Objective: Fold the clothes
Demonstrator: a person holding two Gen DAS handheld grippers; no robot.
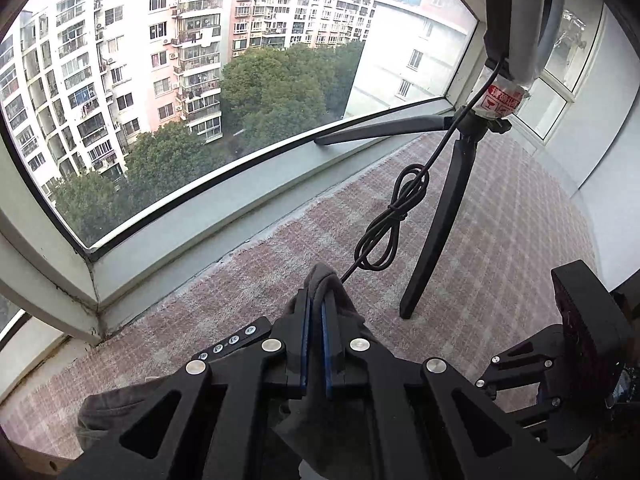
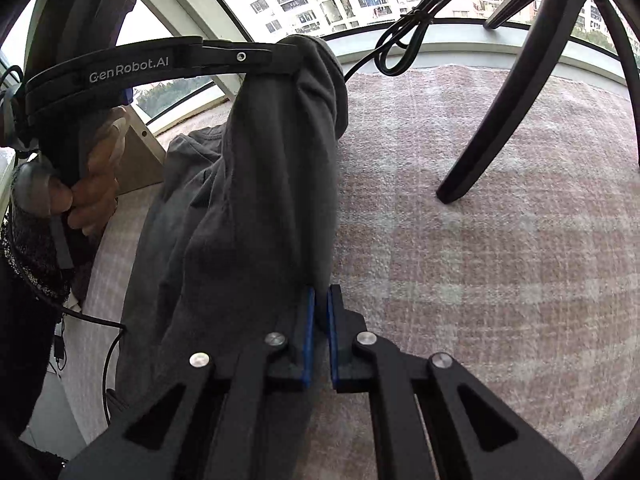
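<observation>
The left gripper (image 1: 316, 304) is squeezed tight on a bunch of the grey shirt (image 2: 256, 184). The right gripper (image 2: 320, 300) pinches the same shirt at its near end. The shirt hangs stretched between them above the pink checked rug (image 2: 480, 260), running long from one gripper to the other.

The garment (image 2: 256, 200) is matt grey cloth, soft and creased. The blanket (image 2: 500, 260) under it is a rough, fuzzy checked weave. Both grippers (image 1: 317, 300) (image 2: 320, 300) are matt black plastic with shiny metal pins and blue pads (image 2: 308, 336).
</observation>
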